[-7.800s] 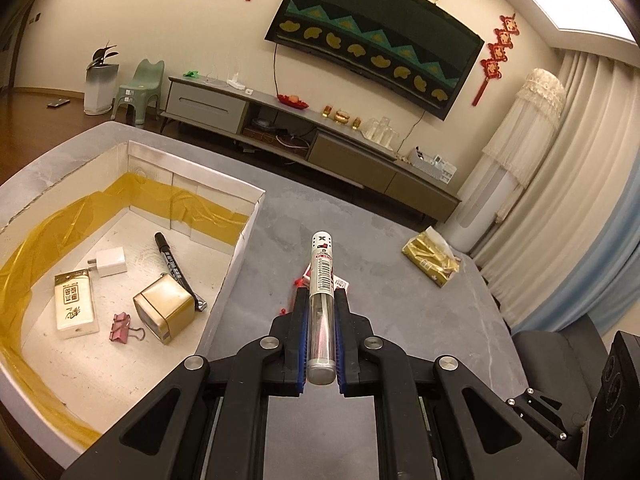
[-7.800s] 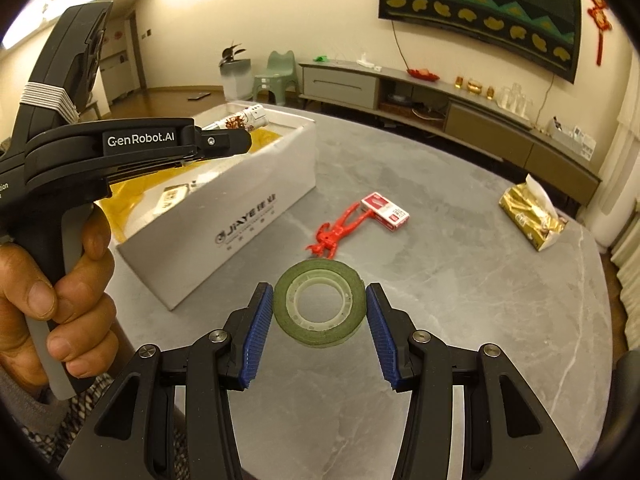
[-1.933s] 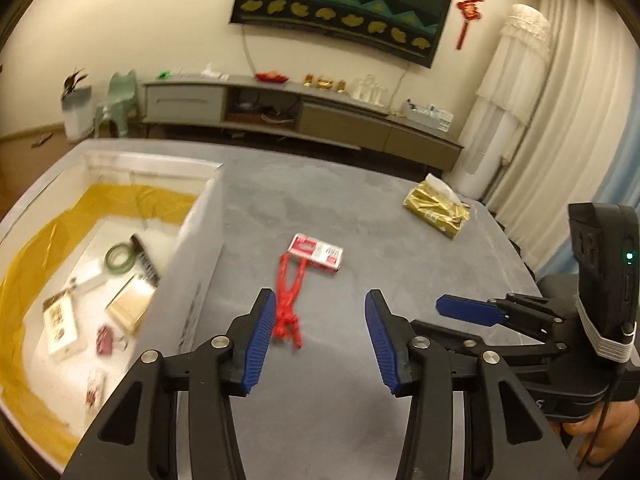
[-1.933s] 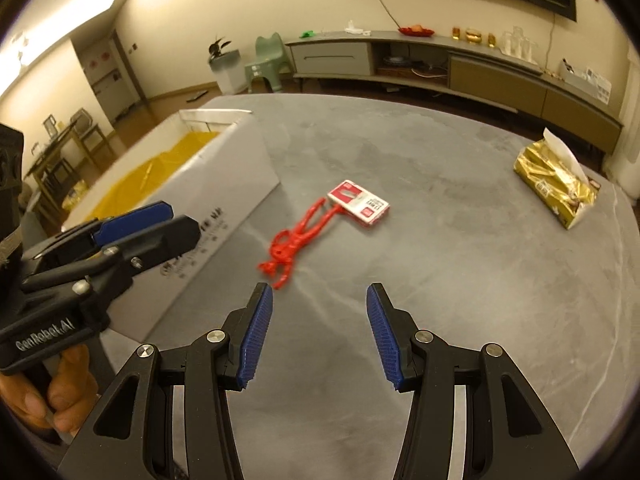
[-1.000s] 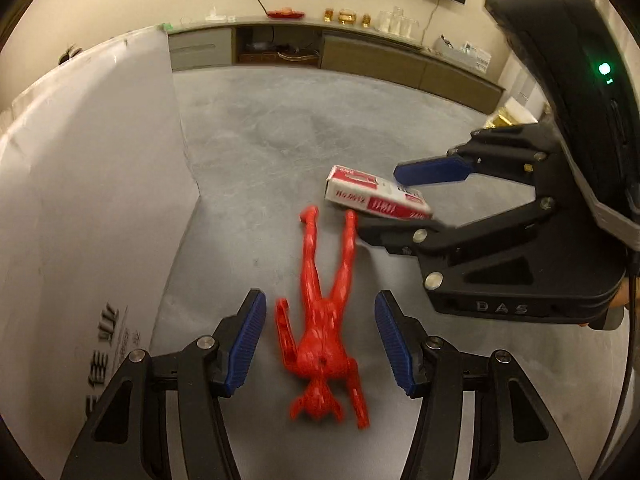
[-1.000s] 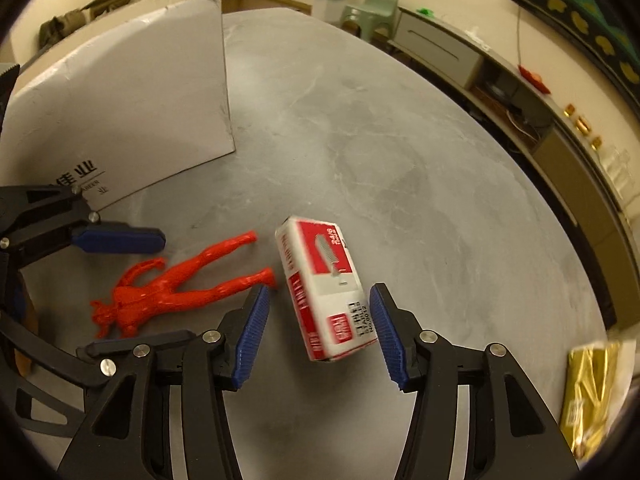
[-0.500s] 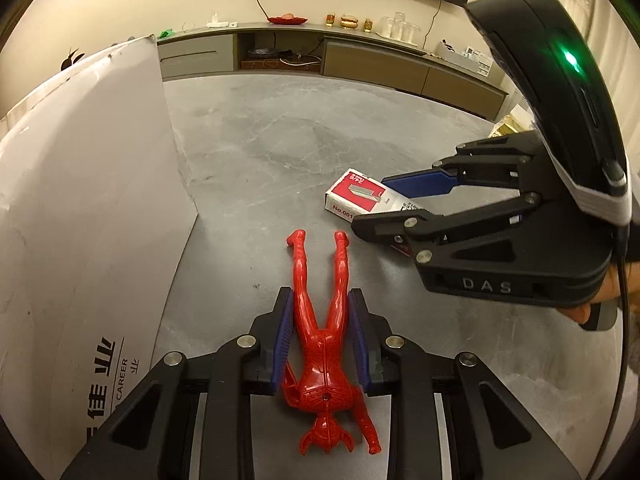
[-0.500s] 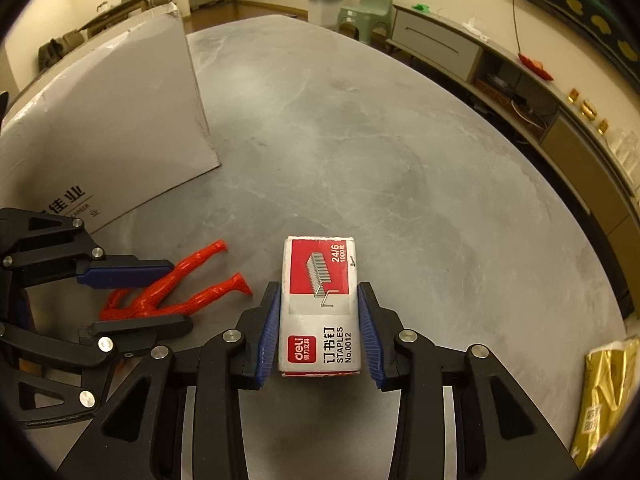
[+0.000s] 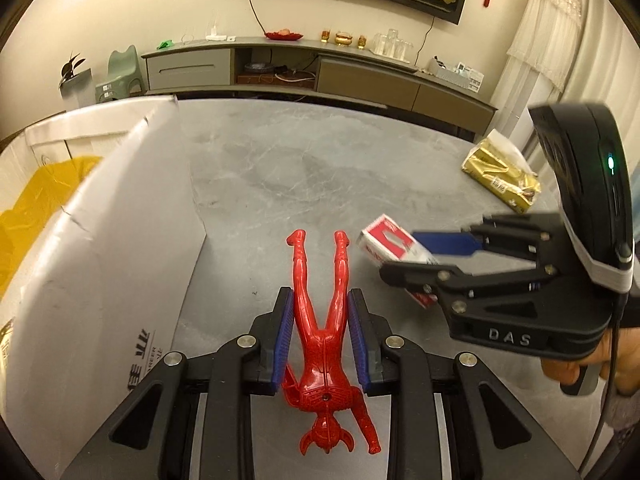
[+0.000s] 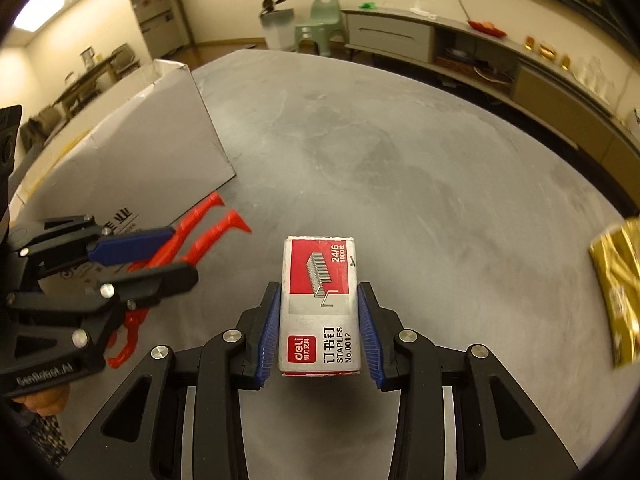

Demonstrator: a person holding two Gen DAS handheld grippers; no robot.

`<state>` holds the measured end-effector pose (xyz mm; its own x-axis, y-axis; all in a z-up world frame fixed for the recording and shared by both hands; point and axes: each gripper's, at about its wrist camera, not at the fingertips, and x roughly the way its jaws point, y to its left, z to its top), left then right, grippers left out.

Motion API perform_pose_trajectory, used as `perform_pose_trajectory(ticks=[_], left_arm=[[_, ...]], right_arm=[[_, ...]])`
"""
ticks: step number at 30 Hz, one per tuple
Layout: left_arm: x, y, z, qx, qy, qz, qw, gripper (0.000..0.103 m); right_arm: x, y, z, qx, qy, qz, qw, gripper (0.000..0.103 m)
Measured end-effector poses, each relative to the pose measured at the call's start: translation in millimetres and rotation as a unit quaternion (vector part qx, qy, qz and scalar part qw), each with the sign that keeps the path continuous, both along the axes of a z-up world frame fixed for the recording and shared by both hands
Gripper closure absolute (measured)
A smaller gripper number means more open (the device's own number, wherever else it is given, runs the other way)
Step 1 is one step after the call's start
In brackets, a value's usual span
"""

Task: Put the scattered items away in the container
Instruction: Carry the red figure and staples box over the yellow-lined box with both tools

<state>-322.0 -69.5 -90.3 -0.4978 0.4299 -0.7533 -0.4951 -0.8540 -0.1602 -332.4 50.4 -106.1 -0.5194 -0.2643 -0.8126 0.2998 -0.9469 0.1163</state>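
Note:
My left gripper [image 9: 320, 312] is shut on a red plastic figure [image 9: 324, 344], clamped at the thighs with its legs pointing away, held above the grey table. My right gripper [image 10: 319, 314] is shut on a red and white staples box [image 10: 319, 304], also lifted off the table. In the left wrist view the right gripper [image 9: 416, 256] shows at the right with the staples box [image 9: 390, 246] between its fingers. The right wrist view has the left gripper [image 10: 152, 252] at the left holding the red figure [image 10: 208, 224]. A white cardboard container [image 9: 100, 248] lined with yellow tape stands to the left.
A gold tissue pack [image 9: 500, 178] lies at the table's far right. The container's side wall [image 10: 132, 160] stands close to the left gripper. A person's hand [image 9: 576, 368] holds the right gripper's handle. Beyond the table are a long TV cabinet [image 9: 320, 68] and a green chair [image 10: 320, 20].
Both grippers closed on their items half a second ago and have since lifted them off the table. The staples box and the red figure now hang higher and closer to the container.

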Motion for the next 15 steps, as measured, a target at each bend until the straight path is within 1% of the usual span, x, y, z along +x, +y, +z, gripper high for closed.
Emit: perform_pose_trajectory(ticks=[6, 15], left_arm=[[11.7, -5.7, 20.0, 0.011, 0.013, -0.004, 0.9998, 0.075], [31.2, -27.8, 46.0, 0.030, 0.031, -0.002, 0.9991, 0.075]], right_arm=[[25.2, -2.1, 15.2, 0.000, 0.001, -0.016, 1.000, 0.064], [66.7, -28.8, 41.1, 0.012, 0.009, -0.008, 1.000, 0.064]])
